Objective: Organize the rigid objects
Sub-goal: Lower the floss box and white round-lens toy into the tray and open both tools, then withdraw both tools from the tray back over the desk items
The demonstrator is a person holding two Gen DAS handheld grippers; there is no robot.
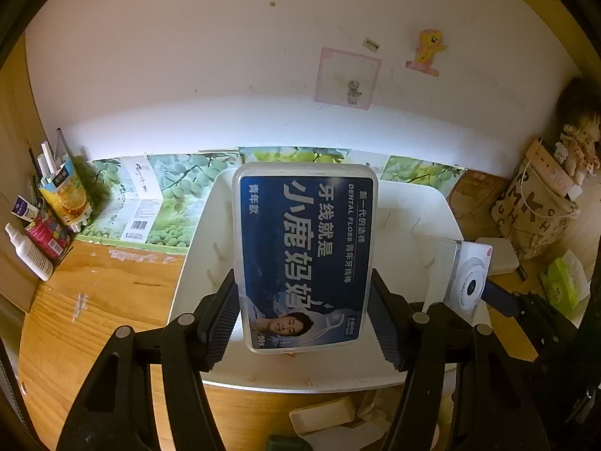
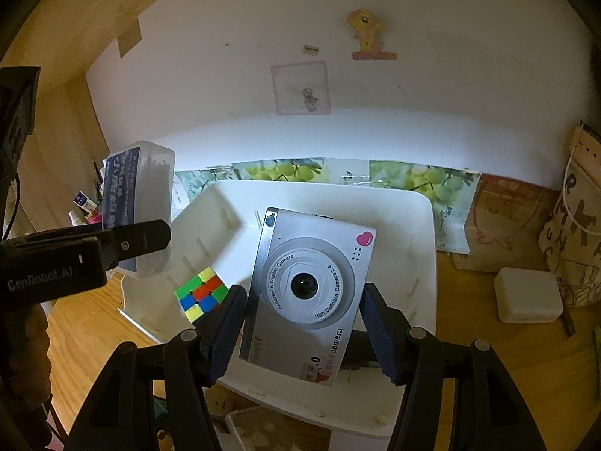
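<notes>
Blue floss box pinched in left tool, toy camera in right tool, both over white bin.

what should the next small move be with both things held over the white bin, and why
Probably lower the right gripper a little and set the toy camera into the white bin beside the cube. Both grippers hold loads above the bin; the left gripper holds the floss box.
</notes>
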